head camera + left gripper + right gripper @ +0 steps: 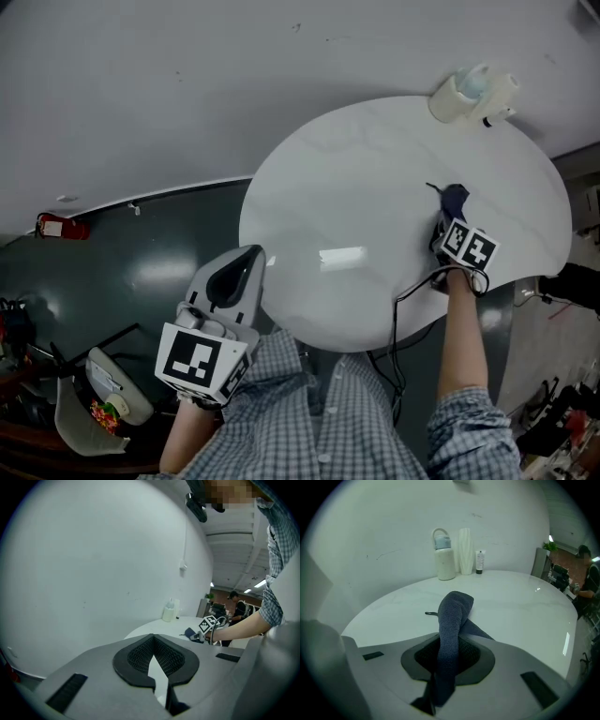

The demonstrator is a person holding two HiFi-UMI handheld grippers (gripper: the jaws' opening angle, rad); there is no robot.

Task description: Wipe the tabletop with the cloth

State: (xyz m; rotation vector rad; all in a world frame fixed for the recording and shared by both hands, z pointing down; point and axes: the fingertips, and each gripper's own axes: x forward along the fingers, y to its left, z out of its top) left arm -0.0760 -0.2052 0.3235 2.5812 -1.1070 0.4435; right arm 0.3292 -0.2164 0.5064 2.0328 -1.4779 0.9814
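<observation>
Right gripper (449, 645): fingers (476, 657) pinch a bunched fold of the cloth (453, 616). Its free end drapes forward onto the bench (520, 606), near my side's rim. I judge it soft, light and floppy, so grip low and press flat. Left gripper (153, 641): fingers (136, 657) pressed together, empty, off the bench's rim.

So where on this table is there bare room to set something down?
Most of the table is bare: the whole left half and the middle, near rim to far rim. Crowded: the far right rim, where the jug and vase stand, and the near right, where the right gripper holds the cloth.
</observation>
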